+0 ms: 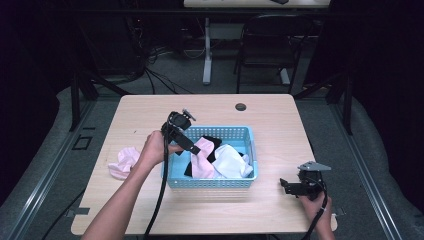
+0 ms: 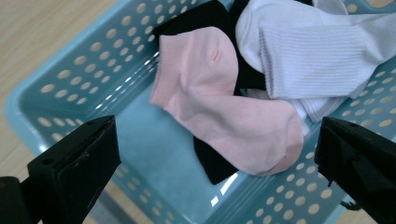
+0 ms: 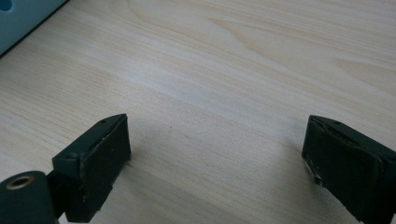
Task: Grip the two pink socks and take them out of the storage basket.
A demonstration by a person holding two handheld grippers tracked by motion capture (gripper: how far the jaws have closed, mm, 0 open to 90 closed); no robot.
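Left hand-held gripper [image 2: 212, 154] above blue basket [image 2: 70, 79], jaws wide apart, empty. Pink sock [image 2: 224, 107] at frame centre, lying over black sock [image 2: 212, 165], white socks [image 2: 308, 56] upper right. Advise: descend on pink sock only, pinch one layer, avoid basket wall. Right hand-held gripper [image 3: 215, 154] jaws apart over bare surface [image 3: 233, 60], lower right of high view.

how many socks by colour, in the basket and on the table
pink socks: 2, one in the blue basket under the open left tool (pink sock), one on the table left of it (pink sock)
white socks: at least 1, bunched, exact count unclear
black socks: at least 1, mostly covered
total: at least 4
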